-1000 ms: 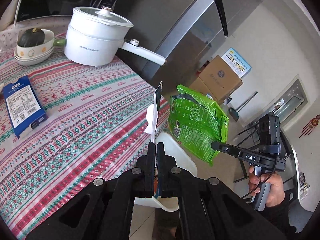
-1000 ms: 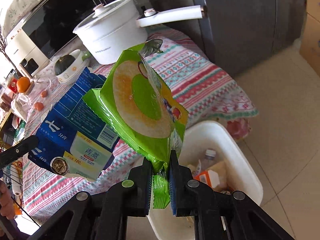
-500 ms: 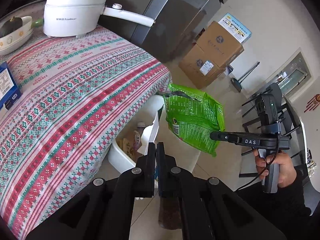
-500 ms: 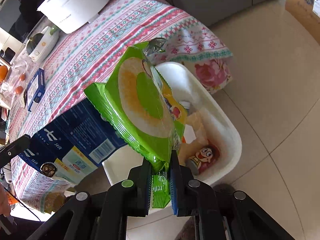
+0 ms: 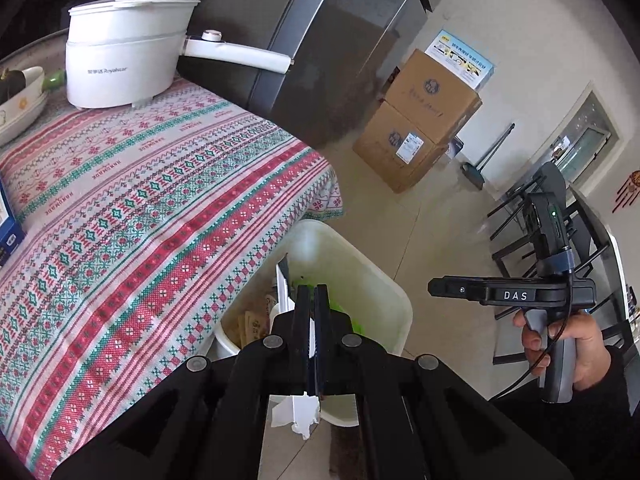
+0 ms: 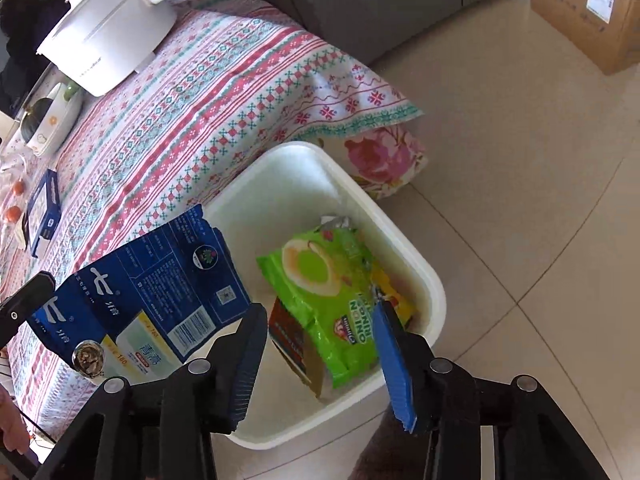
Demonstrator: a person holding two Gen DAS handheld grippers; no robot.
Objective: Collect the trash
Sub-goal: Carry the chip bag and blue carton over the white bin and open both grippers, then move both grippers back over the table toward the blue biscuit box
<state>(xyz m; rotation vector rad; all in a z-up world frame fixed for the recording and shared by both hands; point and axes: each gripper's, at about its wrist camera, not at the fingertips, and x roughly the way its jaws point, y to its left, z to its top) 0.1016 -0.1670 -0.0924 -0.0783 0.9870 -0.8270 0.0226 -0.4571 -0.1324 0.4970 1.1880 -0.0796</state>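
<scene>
The green onion-ring bag [image 6: 340, 296] lay inside the white trash bin [image 6: 434, 292] on the floor, just below the surface's hanging corner. Our right tongs [image 6: 320, 356] were opening, with nothing between them. Our left tongs [image 5: 311, 320] stayed clamped on the blue milk carton [image 6: 148, 300], poised over the bin's near rim. We judged releasing it came next; open floor [image 6: 540, 200] lay beyond.

The left gripper [image 5: 311, 300] is pointing steeply down over the white bin [image 5: 394, 292], jaws pressed together on a flattened carton [image 6: 152, 300]. The right gripper [image 6: 320, 312] is hanging above the same bin, its jaws opening and gripping nothing, with a hand [image 5: 568, 344] wrapping its handle.
</scene>
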